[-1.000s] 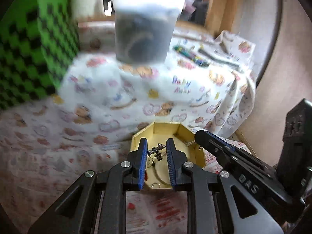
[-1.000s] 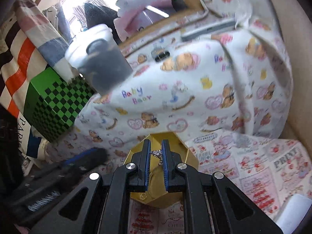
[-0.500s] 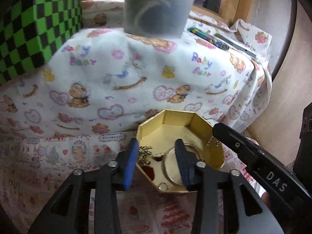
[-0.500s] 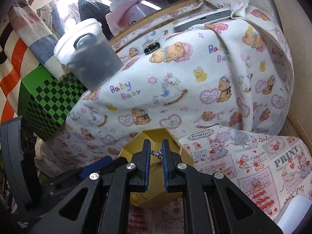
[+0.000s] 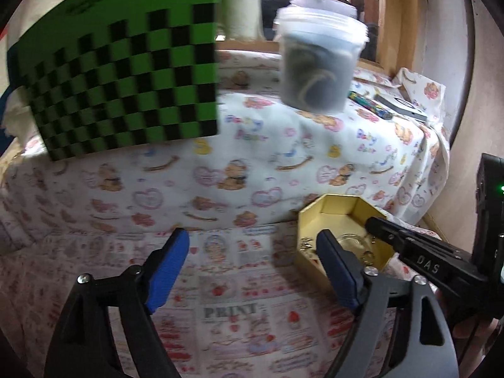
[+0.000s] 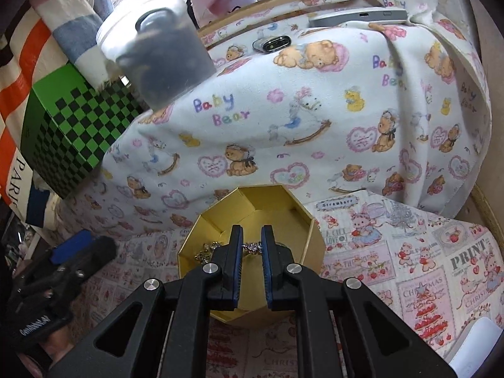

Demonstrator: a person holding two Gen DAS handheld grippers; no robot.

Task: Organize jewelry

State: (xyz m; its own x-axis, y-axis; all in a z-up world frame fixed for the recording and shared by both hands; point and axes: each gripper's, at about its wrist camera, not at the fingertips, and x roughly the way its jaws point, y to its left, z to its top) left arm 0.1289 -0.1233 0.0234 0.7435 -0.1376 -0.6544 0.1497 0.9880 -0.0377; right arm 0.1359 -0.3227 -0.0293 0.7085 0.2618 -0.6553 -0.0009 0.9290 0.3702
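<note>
The right gripper (image 6: pixel 252 245) reaches into the gold octagonal box (image 6: pixel 283 208), jaws nearly closed on what seems a jewelled chain (image 6: pixel 252 248). The left gripper (image 5: pixel 252 261) hangs beside the box, jaws wide apart and holding nothing.

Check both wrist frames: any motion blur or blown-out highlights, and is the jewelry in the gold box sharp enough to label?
Left wrist view: the green checkered box and lidded cup are smeared by motion; jewelry in the gold box is small and soft. Right wrist view: sharper; the chain between the right gripper fingers is readable, the window top-left is blown out, the left gripper is blurred.
</note>
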